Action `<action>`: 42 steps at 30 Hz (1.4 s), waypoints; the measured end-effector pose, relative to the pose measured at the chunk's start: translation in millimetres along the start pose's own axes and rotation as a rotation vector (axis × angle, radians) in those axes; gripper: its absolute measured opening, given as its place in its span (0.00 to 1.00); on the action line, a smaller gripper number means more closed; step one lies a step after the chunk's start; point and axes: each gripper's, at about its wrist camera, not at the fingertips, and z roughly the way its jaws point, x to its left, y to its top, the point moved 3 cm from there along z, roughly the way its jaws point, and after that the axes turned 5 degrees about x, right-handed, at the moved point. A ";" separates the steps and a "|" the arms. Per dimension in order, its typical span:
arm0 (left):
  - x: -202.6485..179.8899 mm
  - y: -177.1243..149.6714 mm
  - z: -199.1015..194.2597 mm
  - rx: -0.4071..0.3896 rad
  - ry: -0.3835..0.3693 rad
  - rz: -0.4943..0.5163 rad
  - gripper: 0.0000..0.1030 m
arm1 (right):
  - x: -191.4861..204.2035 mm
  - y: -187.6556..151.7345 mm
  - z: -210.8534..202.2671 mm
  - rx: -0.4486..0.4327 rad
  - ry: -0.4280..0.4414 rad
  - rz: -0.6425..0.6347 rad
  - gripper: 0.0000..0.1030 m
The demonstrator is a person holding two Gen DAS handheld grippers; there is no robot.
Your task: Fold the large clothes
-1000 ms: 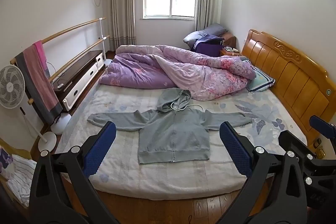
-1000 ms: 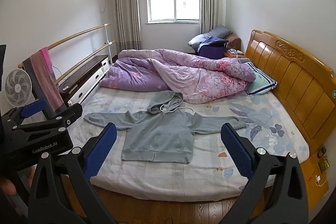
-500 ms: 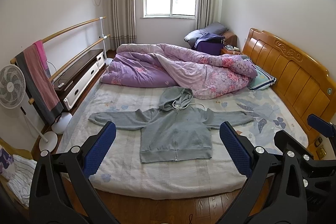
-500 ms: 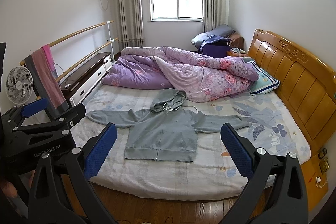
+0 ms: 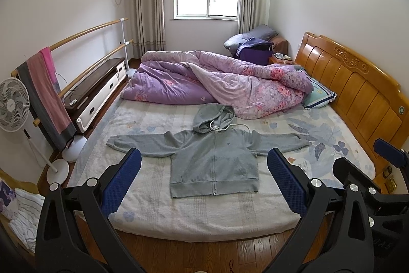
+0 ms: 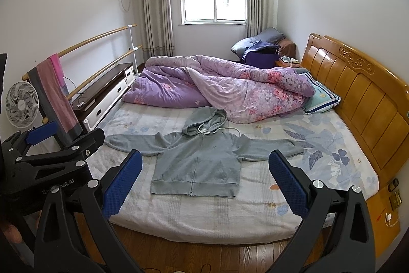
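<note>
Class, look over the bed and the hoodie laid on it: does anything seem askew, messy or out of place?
The hoodie lies flat, sleeves spread, but its hood is crumpled sideways with the white drawcord trailing out. Behind it the purple duvet is heaped unmade.

Daylit white-walled bedroom (image 5: 319, 4), wooden headboard (image 5: 358, 83)

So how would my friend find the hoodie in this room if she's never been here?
Look at the big bed with the wooden headboard. On the near half of the mattress, in front of the rumpled purple quilt, lies the hoodie. It is the only grey thing there, flat with both sleeves spread wide, zipped, with a white drawstring at the hood.
</note>
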 end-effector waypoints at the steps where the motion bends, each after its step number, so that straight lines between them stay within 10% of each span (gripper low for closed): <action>1: 0.1 -0.2 0.5 0.000 0.000 0.000 0.95 | -0.2 0.5 1.3 0.000 -0.001 0.000 0.93; 42: 1.1 34.2 109.2 0.069 -0.010 0.016 0.95 | -8.0 33.5 96.7 0.084 -0.010 0.049 0.93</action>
